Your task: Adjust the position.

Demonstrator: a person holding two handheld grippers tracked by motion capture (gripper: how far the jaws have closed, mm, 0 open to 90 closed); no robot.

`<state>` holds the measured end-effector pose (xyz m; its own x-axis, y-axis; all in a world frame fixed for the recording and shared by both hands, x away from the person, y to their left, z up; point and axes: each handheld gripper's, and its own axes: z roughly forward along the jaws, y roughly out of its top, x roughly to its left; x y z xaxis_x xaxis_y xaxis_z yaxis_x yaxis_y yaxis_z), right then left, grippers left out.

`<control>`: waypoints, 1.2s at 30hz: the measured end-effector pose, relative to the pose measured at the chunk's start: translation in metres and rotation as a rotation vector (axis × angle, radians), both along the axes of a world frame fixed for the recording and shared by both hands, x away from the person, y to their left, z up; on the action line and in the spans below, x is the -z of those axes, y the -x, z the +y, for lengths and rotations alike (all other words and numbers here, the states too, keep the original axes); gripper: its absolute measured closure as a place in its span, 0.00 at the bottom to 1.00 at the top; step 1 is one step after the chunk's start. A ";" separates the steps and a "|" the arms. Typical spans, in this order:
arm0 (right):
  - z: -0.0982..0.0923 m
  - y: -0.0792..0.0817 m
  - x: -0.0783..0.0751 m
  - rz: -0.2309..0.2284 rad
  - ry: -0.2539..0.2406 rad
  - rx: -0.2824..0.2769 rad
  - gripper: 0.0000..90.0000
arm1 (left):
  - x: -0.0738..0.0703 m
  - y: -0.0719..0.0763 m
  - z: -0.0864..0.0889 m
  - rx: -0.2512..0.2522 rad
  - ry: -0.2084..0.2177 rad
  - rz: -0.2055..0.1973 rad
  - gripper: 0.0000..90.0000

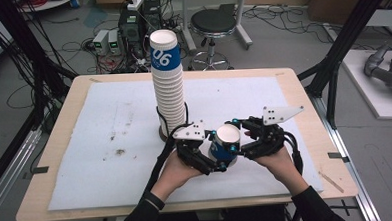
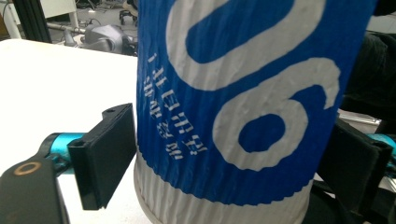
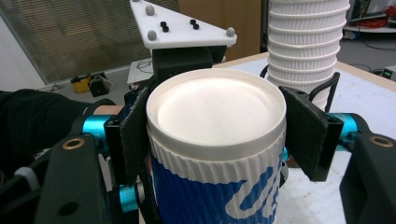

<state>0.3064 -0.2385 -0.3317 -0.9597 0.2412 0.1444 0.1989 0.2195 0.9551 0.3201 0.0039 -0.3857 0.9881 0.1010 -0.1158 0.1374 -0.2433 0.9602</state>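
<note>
A blue and white ribbed paper cup [image 1: 226, 137] marked "06" is held upside down above the white mat, between both grippers. My left gripper [image 1: 217, 151] comes in from the left and is shut on the cup's blue body [image 2: 233, 93], a black pad [image 2: 107, 154] against each side. My right gripper [image 1: 234, 135] comes in from the right. It is shut on the cup [image 3: 215, 107] just under its upturned base, with its pads [image 3: 133, 140] pressed against the ribbed wall. A tall stack of the same cups [image 1: 168, 86] stands upside down just behind the left gripper.
A white mat [image 1: 110, 139] covers most of the wooden table [image 1: 303, 86] and carries a few dark stains [image 1: 120, 152] at the left. Beyond the far edge stand a black stool [image 1: 211, 22] and electronics with cables on the floor. The cup stack [image 3: 303, 42] rises close behind the grippers.
</note>
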 end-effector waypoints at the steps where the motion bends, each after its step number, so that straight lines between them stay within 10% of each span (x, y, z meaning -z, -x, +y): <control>1: 0.000 0.000 0.000 -0.003 0.000 0.000 0.33 | 0.000 0.000 0.000 0.001 0.002 0.000 0.16; 18: -0.005 -0.003 -0.002 0.017 -0.007 -0.013 0.26 | -0.006 0.001 0.008 0.000 -0.044 -0.038 0.23; 36: -0.009 -0.003 -0.013 0.003 0.127 -0.026 0.24 | -0.027 0.005 0.009 -0.023 -0.330 -0.140 0.24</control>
